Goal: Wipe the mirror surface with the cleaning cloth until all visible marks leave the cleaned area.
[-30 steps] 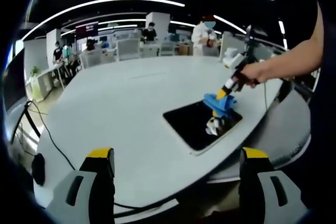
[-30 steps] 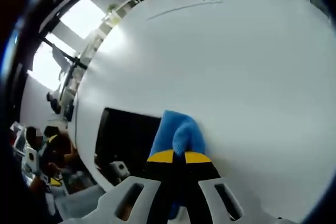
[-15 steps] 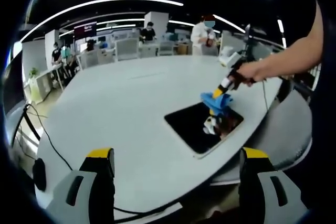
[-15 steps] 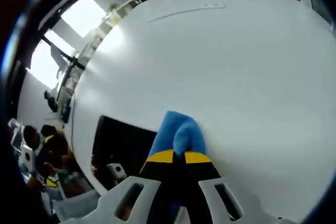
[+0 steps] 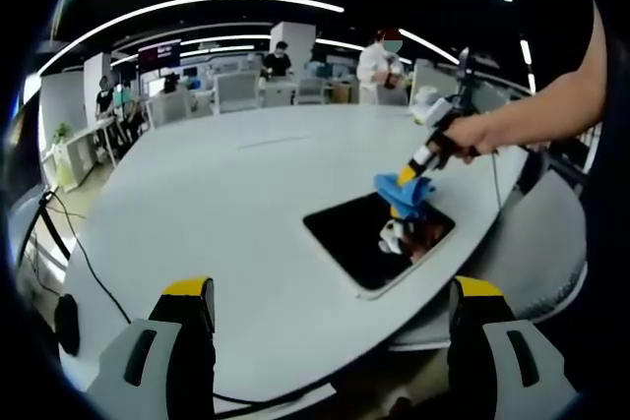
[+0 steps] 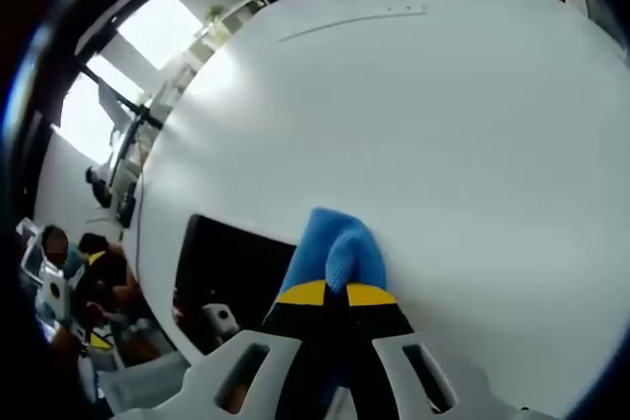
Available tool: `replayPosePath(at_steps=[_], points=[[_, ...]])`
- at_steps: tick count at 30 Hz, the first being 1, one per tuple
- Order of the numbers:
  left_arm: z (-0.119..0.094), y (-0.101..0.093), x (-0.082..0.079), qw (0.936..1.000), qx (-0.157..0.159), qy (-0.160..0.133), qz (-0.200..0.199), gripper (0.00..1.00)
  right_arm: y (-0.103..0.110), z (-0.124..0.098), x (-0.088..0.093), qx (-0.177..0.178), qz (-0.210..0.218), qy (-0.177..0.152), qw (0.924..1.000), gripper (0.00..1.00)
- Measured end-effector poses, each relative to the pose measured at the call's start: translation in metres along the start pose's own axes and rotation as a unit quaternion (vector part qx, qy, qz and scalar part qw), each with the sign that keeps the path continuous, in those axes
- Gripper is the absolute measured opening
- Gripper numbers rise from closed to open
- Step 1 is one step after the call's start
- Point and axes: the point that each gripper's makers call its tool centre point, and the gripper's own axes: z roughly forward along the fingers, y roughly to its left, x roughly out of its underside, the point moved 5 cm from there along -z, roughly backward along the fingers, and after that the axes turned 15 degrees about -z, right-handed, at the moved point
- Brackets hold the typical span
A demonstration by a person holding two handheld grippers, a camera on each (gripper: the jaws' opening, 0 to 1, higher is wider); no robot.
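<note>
A dark rectangular mirror [image 5: 376, 240] lies flat on the white table [image 5: 236, 204], near its right edge. My right gripper [image 5: 414, 171], held by a person's hand, is shut on a blue cleaning cloth [image 5: 403, 190] and presses it at the mirror's far right corner. In the right gripper view the blue cloth [image 6: 332, 249] bulges past the closed jaws [image 6: 331, 294] at the edge of the mirror [image 6: 228, 265]. My left gripper [image 5: 333, 292] hangs open above the table's near edge, well short of the mirror, with nothing between its jaws.
A black cable [image 5: 89, 272] trails across the table's left rim. Several people [image 5: 382, 56] and desks stand in the office behind the table. A tripod [image 5: 463, 81] stands at the far right. The person's arm [image 5: 551, 105] reaches in from the right.
The cloth and right gripper shifted slightly toward the mirror's far corner. The left gripper stayed put and open.
</note>
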Motion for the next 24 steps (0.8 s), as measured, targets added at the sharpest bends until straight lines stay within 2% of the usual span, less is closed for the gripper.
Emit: replayPosePath(at_steps=[5, 12, 21, 24], points=[[-0.005, 0.005, 0.005, 1.0000, -0.005, 0.001, -0.004, 1.00, -0.004, -0.012, 0.000, -0.005, 0.006, -0.006, 1.0000, 0.00], [-0.002, 0.005, 0.002, 1.0000, -0.003, -0.003, -0.002, 1.00, -0.017, -0.035, -0.001, -0.002, 0.012, -0.019, 0.9997, 0.00], [0.003, 0.002, -0.001, 1.0000, 0.004, -0.008, 0.001, 1.00, -0.046, -0.059, 0.020, 0.015, 0.031, -0.019, 0.9992, 0.00], [0.004, 0.002, -0.001, 1.0000, 0.005, -0.008, 0.002, 1.00, -0.056, -0.060, 0.028, 0.018, 0.041, -0.012, 0.9989, 0.00]])
